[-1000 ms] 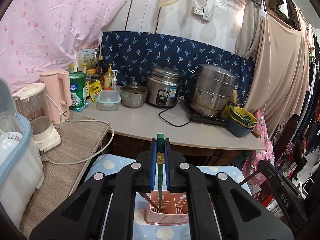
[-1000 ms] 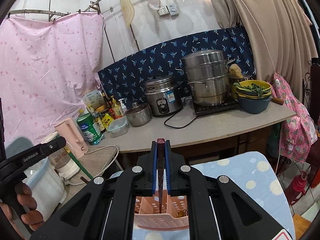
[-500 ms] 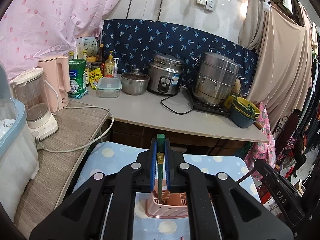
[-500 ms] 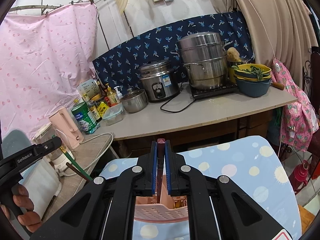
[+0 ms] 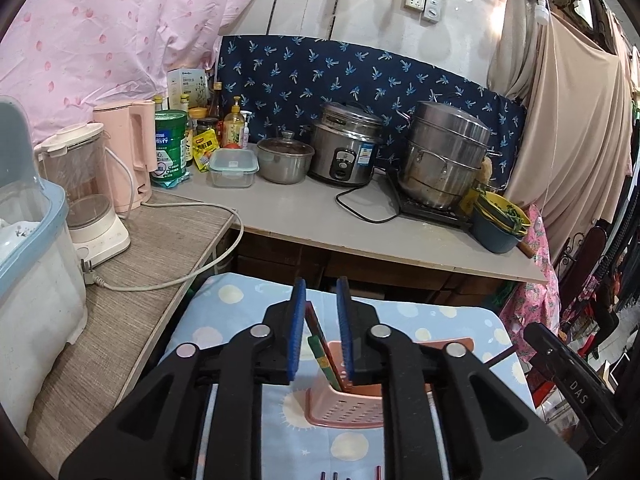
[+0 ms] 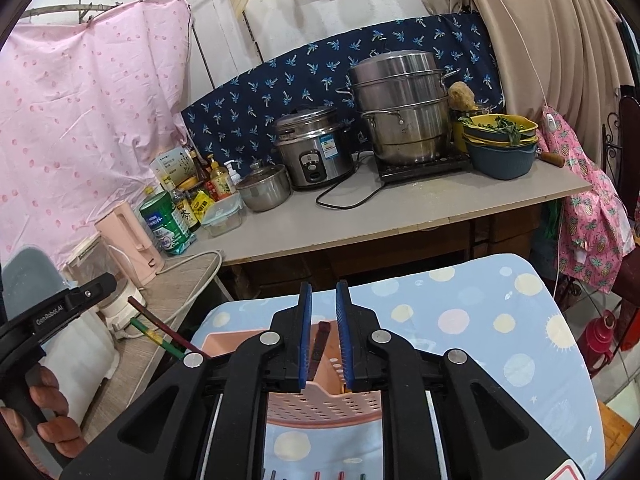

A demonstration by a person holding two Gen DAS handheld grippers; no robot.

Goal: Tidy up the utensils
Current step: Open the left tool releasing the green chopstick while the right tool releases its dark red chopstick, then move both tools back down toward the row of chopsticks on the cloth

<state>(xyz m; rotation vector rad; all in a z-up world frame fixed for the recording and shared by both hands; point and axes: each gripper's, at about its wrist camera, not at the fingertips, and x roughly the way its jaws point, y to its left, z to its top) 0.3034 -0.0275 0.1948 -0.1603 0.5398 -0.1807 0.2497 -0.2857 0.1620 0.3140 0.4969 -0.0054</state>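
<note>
A pink perforated utensil basket (image 5: 344, 404) stands on the sun-patterned blue cloth (image 5: 448, 320). In the left wrist view my left gripper (image 5: 320, 286) hangs over it and its jaws are opening. A green chopstick and a dark red chopstick (image 5: 317, 340) stand in the basket between the blue pads and lean left, no longer pinched. In the right wrist view my right gripper (image 6: 322, 286) is over the same basket (image 6: 320, 404), its jaws opening too. A dark red chopstick (image 6: 321, 340) stands loose between them.
A person's hand (image 6: 44, 400) holds the left gripper at the left edge. Behind the cloth runs a grey counter (image 5: 320, 216) with a rice cooker (image 5: 344, 148), steamer pots (image 5: 444, 156), kettle and blender. Several stick ends (image 6: 316, 474) show at the bottom edge.
Both grippers have come down toward the basket, and their jaws have parted. The chopsticks that they pinched upright now stand loose in the basket, the left pair tilting left.
</note>
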